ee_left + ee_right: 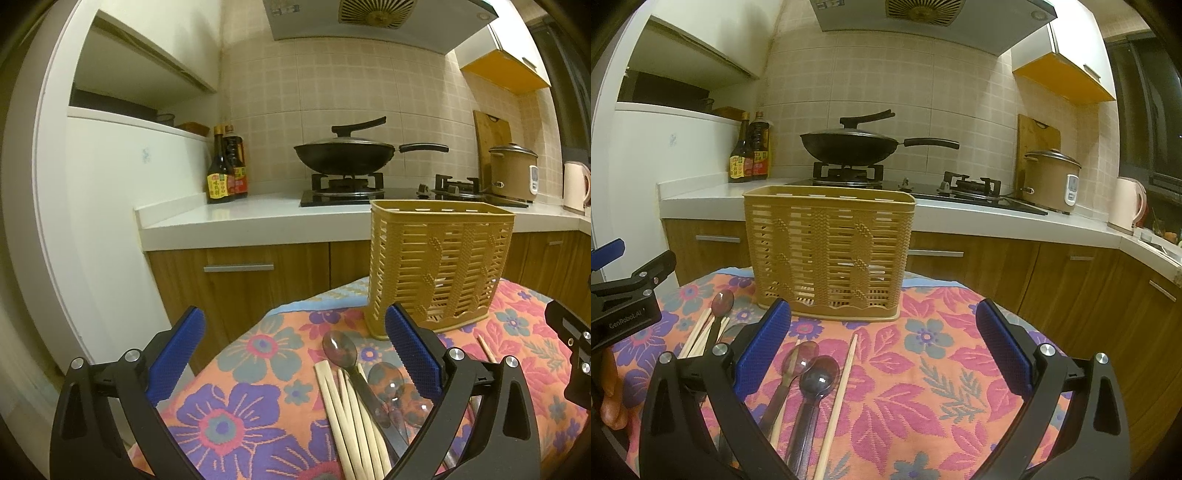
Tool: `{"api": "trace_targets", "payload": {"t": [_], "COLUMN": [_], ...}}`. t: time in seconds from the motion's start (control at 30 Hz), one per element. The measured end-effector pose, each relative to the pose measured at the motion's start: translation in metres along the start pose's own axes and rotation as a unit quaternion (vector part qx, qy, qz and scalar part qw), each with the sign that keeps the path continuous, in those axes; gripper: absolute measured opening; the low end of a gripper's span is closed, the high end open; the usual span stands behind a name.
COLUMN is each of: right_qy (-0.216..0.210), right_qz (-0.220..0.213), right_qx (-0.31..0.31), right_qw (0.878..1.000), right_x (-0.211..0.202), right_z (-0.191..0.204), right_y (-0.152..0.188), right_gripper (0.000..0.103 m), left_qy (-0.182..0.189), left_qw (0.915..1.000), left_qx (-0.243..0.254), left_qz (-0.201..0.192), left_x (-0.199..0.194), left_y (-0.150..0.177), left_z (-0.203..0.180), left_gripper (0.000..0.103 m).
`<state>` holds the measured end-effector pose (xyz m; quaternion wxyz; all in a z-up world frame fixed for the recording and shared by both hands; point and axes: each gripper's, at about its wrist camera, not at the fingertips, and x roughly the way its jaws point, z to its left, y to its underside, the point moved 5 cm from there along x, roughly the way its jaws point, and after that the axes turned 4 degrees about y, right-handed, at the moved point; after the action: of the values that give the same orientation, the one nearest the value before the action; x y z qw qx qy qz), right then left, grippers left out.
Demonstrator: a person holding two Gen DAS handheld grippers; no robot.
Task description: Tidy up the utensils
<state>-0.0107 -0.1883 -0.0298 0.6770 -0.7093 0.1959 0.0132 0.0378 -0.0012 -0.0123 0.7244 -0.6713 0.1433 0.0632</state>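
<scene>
- Left gripper is seen with blue-padded fingers spread wide apart, nothing held; right gripper is likewise spread, nothing between its fingers.
- Woven tan utensil basket stands upright on the floral-cloth table, beyond both grippers' fingertips; in the left view it sits to the right.
- Only in the left view: a bundle of pale chopsticks with a dark-handled spoon laid across them, between the left fingers, plus two clear spoons beside the right-hand pad.
- Only in the right view: a single chopstick and two spoons lying just inside the left-hand pad of the right gripper.
- Left gripper's body is seen at the right view's left edge; the bundle is partly hidden behind the right gripper's frame there.
- Utensil handles are cut off by the lower frame edge in both views; basket contents are hard to make out through the slats.
- Wok, bottles and rice cooker stand on the rear counter.
</scene>
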Motion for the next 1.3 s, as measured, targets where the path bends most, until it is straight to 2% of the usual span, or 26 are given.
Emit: {"api": "trace_targets", "payload": {"t": [1.3], "right_qy": [0.011], "right_qz": [0.008], "right_qx": [-0.007], "right_qw": [1.0], "right_x": [0.0038], "right_z": [0.0024], "right_y": [0.0026], "right_gripper": [0.095], "left_qy": [0.003], "left_qw": [1.0], "left_qx": [0.002], "left_qz": [0.0], "left_x": [-0.0016], "left_y": [0.0001], "left_z": [-0.002], "left_gripper": [0.095]}}
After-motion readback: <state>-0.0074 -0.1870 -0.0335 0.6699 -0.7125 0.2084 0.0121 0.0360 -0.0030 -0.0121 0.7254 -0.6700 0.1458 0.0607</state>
